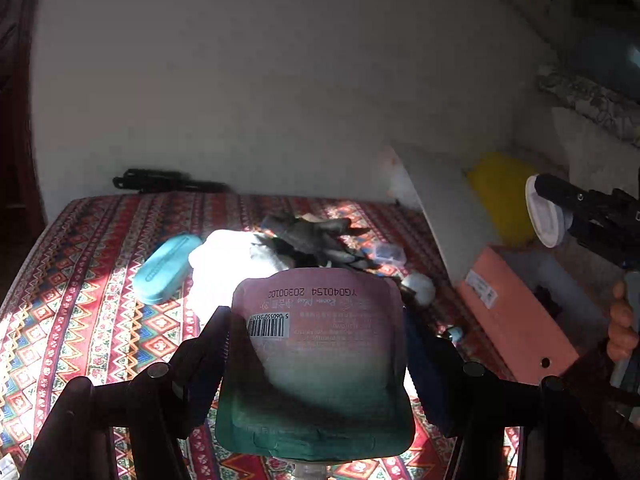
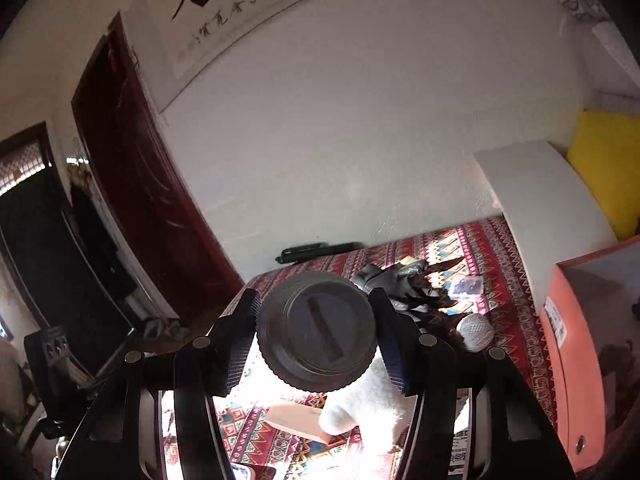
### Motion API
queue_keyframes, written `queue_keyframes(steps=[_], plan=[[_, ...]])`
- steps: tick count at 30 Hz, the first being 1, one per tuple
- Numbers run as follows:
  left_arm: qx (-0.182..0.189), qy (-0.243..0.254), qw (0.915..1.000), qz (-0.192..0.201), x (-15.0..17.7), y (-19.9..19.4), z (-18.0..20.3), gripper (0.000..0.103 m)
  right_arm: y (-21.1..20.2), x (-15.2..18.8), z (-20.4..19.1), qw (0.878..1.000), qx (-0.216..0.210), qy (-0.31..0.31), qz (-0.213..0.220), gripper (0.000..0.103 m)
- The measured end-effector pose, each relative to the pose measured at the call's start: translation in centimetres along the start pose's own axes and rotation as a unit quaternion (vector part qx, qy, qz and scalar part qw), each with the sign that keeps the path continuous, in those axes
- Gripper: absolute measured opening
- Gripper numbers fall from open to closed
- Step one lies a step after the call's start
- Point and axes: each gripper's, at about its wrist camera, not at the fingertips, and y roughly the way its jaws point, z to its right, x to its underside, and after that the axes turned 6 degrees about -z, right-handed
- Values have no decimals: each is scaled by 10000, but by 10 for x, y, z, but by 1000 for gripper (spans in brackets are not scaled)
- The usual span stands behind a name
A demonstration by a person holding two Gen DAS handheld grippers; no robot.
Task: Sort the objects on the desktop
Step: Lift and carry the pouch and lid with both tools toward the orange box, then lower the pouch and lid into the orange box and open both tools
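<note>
This is a lived-in room of a home, not a workplace. A long calligraphy scroll (image 2: 224,12) hangs on the plain white wall above a dark red wooden door (image 2: 136,184), and a yellow cushion (image 2: 608,164) sits on white upholstered seating at the right. The surface wears a red patterned woven cloth (image 1: 80,300) strewn with personal odds and ends: a teal case (image 1: 166,268), dark gloves (image 1: 316,236), a ball of white yarn (image 2: 476,332).

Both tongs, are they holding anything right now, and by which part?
Left tongs pinch a pink-and-green refill pouch by its two side edges. Right tongs clamp a round jar across its ribbed lid rim.
</note>
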Motion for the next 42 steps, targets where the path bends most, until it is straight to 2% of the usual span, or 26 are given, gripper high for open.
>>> queue_keyframes(steps=[6, 12, 17, 23, 29, 35, 36, 37, 38, 39, 42], plan=[[289, 313, 9990, -127, -11, 14, 70, 69, -58, -4, 35, 9979, 422, 228, 444, 59], [762, 689, 9946, -151, -26, 36, 150, 69, -101, -4, 84, 9928, 798, 546, 702, 59], [1208, 982, 9873, -303, -36, 73, 210, 69, -133, -3, 145, 9847, 1137, 972, 893, 59], [1701, 1212, 9759, -640, -40, 132, 278, 69, -166, 7, 224, 9675, 1705, 1524, 1075, 59], [2108, 1266, 9643, -983, -39, 188, 334, 69, -174, 22, 293, 9515, 2049, 2075, 984, 59], [2312, 1188, 9562, -1344, -33, 234, 369, 70, -160, 29, 329, 9412, 2221, 2406, 831, 60], [2330, 1122, 9561, -1380, -33, 239, 372, 72, -159, 29, 332, 9380, 2282, 2467, 849, 70], [2362, 1028, 9560, -1406, -33, 242, 373, 76, -159, 29, 334, 9346, 2362, 2508, 884, 87], [2393, 934, 9558, -1432, -33, 246, 374, 87, -159, 29, 335, 9310, 2447, 2544, 924, 92], [2418, 866, 9557, -1437, -33, 248, 375, 93, -160, 29, 335, 9293, 2494, 2549, 957, 94], [2439, 812, 9569, -1353, -32, 247, 374, 96, -161, 29, 339, 9288, 2499, 2553, 985, 94]])
